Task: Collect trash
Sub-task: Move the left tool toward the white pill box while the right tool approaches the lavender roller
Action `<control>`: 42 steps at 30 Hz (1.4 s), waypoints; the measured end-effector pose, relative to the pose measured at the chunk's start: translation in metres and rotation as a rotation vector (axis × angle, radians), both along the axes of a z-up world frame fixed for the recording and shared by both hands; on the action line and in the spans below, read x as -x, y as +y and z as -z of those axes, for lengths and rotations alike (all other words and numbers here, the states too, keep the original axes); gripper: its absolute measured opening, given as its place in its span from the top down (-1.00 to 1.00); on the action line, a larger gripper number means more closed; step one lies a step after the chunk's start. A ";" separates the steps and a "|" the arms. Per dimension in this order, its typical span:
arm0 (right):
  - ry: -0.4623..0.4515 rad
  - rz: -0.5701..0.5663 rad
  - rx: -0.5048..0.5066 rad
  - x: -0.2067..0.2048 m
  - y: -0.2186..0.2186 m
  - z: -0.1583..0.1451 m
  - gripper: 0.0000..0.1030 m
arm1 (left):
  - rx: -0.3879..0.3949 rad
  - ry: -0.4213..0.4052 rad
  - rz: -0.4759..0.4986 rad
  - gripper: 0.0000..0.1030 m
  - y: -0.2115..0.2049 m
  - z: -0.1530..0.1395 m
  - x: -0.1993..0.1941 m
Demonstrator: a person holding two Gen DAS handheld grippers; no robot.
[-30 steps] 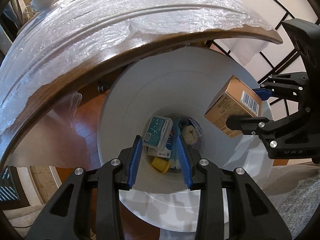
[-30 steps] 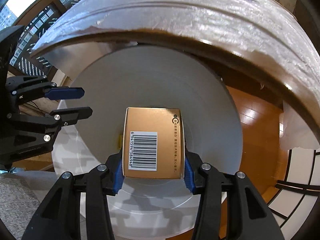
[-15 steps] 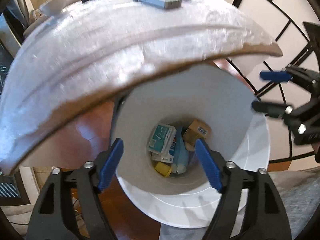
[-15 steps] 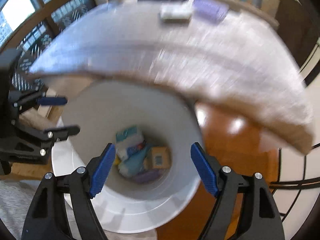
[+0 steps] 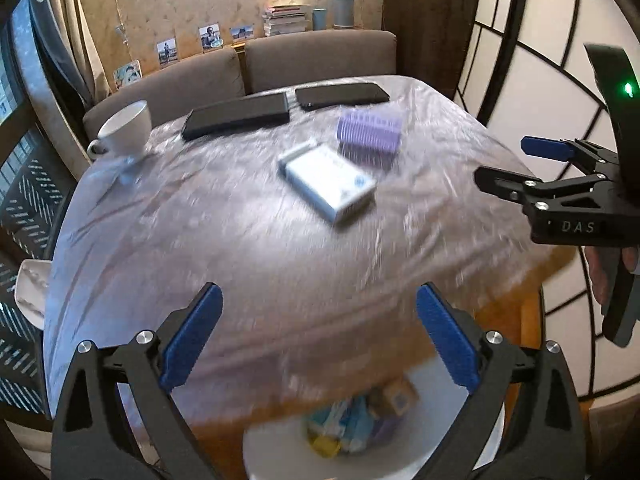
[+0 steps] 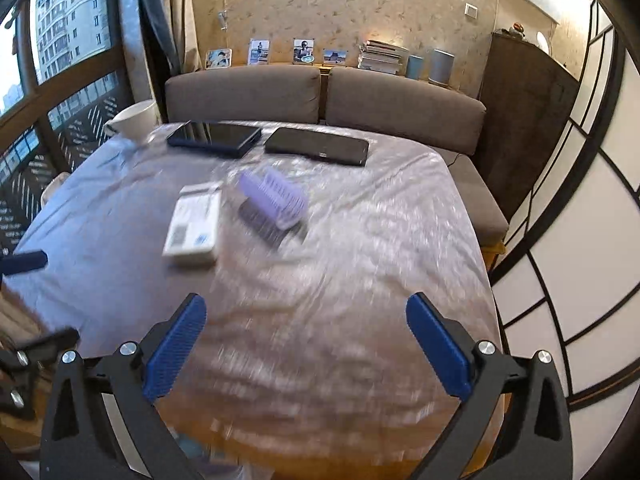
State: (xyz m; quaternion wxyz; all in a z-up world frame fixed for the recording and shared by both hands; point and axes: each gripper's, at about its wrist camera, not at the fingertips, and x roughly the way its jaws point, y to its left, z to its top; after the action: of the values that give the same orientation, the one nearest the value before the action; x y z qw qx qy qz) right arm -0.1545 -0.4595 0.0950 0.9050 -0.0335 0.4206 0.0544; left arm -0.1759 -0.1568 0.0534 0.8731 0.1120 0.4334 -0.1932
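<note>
A white box (image 5: 330, 182) (image 6: 194, 226) and a purple ribbed roller (image 5: 369, 133) (image 6: 276, 198) lie mid-table on the plastic-covered table (image 5: 240, 240) (image 6: 340, 248). My left gripper (image 5: 318, 342) is open and empty above the table's near edge. My right gripper (image 6: 306, 346) is open and empty too; it shows at the right of the left wrist view (image 5: 516, 168). A white bin (image 5: 272, 452) stands below the table edge with several boxes and wrappers inside, among them a brown box (image 5: 396, 398).
Two dark flat devices (image 5: 236, 114) (image 5: 342, 95) lie at the table's far side. A white cup (image 5: 124, 128) stands at the far left and a white dish (image 5: 30, 292) at the left edge. A brown sofa (image 6: 320, 92) lies behind.
My right gripper opened and dropped the brown box into the bin. Both grippers opened wide and rose from over the bin to above the tabletop.
</note>
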 end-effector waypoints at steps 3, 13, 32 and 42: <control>0.006 -0.022 -0.011 -0.025 -0.003 0.004 -0.91 | -0.003 0.007 -0.015 -0.91 -0.020 0.006 -0.027; 0.041 -0.141 0.006 -0.089 0.011 0.027 -0.91 | 0.040 0.065 -0.138 -0.91 -0.042 0.029 -0.089; 0.072 -0.219 -0.044 -0.125 0.025 0.042 -0.75 | 0.007 0.025 -0.222 -0.91 0.006 0.029 -0.116; 0.096 -0.238 -0.032 -0.137 0.032 0.050 -0.47 | -0.055 0.008 -0.068 -0.91 -0.037 0.037 -0.127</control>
State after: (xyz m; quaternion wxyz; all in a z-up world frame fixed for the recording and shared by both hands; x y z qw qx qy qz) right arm -0.0170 -0.4279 0.0450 0.8714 -0.0659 0.4555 0.1696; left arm -0.0493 -0.1943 0.0167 0.8741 0.1202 0.4456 -0.1517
